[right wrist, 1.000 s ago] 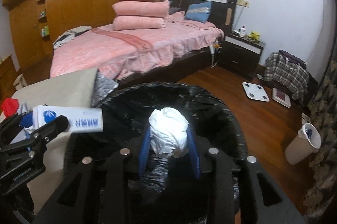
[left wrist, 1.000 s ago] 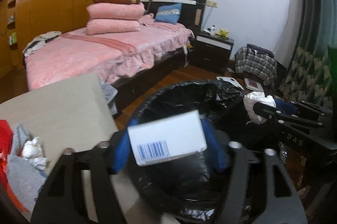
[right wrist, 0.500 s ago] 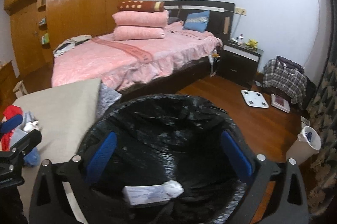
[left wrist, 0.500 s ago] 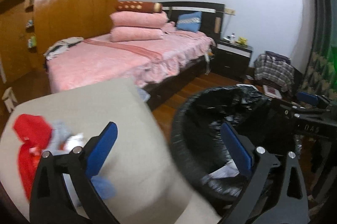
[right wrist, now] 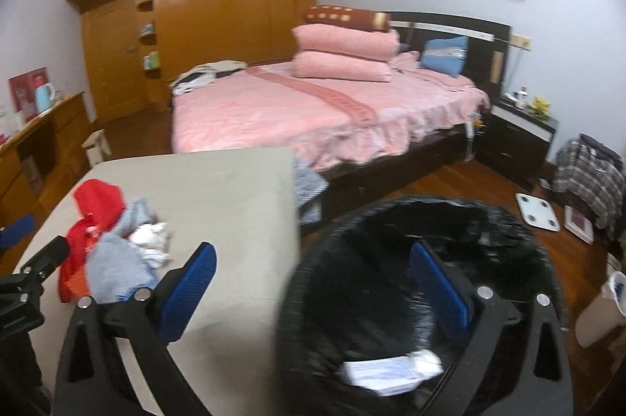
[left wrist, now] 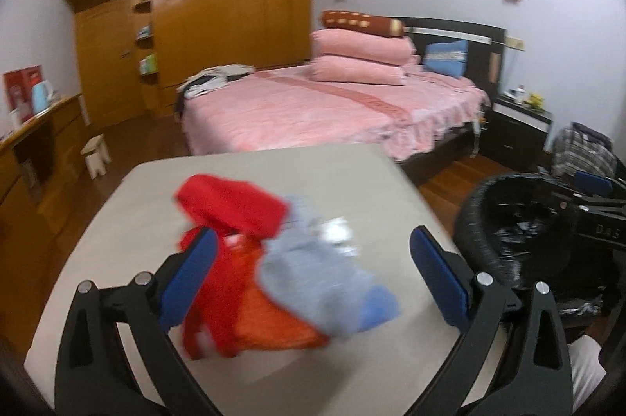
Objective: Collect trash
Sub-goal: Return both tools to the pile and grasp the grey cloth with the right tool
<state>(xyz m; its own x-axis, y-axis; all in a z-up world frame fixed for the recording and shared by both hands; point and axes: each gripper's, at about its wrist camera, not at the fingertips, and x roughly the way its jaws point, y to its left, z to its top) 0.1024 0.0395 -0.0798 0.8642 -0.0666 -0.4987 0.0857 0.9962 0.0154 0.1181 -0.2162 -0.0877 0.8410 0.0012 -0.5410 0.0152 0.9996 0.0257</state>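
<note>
Release completed: both of my tools are now empty. A second ago the left tool (left wrist: 313, 269) pinched a white barcoded box and the right tool (right wrist: 313, 277) a crumpled white tissue, both over the black-lined bin (right wrist: 352, 244). Now each tool stands spread wide with nothing between its pads, and the box (right wrist: 375, 373) and tissue (right wrist: 426, 359) lie together at the bottom of the bin. I have swung the left tool away from the bin toward the desk (left wrist: 250, 173), where it faces a heap of red cloth (left wrist: 234, 208) and grey cloth (left wrist: 309, 271). White crumpled paper (right wrist: 150, 234) sits among those cloths. I judge this paper to be the next trash to collect.
</note>
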